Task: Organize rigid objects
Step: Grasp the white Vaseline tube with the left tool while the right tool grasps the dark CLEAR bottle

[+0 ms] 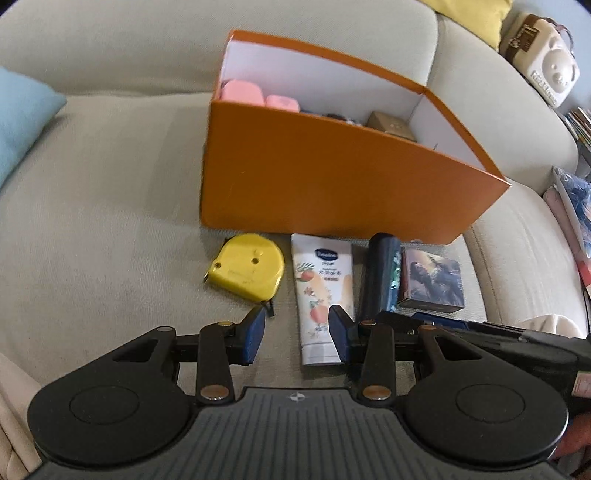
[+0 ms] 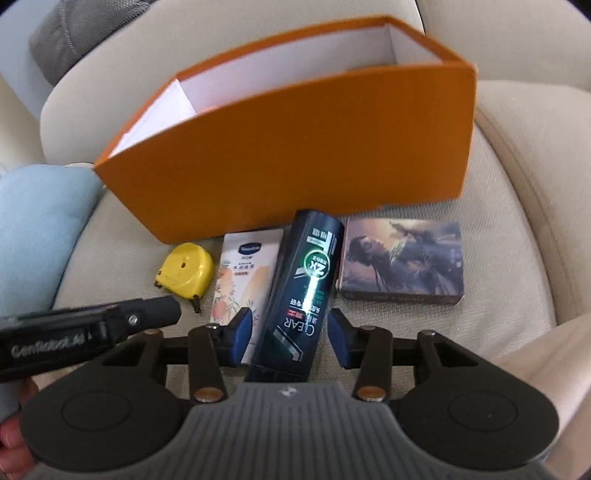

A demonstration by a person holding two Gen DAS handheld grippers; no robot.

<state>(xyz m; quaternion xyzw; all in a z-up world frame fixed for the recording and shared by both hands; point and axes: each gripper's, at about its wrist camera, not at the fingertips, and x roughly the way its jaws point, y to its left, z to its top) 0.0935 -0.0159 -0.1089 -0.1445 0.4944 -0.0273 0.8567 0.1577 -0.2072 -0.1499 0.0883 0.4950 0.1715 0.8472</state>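
Observation:
An orange box (image 1: 332, 173) stands open on the sofa, with pink cases (image 1: 242, 92) and a tan box (image 1: 391, 123) inside. In front of it lie a yellow tape measure (image 1: 247, 271), a white lotion tube (image 1: 321, 291), a dark shampoo bottle (image 2: 303, 291) and a picture-printed box (image 2: 402, 266). My left gripper (image 1: 297, 334) is open and empty, above the tube's lower end. My right gripper (image 2: 290, 334) is open, its fingers on either side of the shampoo bottle's lower part, not touching it.
A light blue cushion (image 2: 33, 229) lies at the left of the seat. A cream bag (image 1: 543, 59) and a yellow cushion (image 1: 476, 14) sit on the sofa back. Books and bags (image 1: 572, 206) are stacked past the right armrest.

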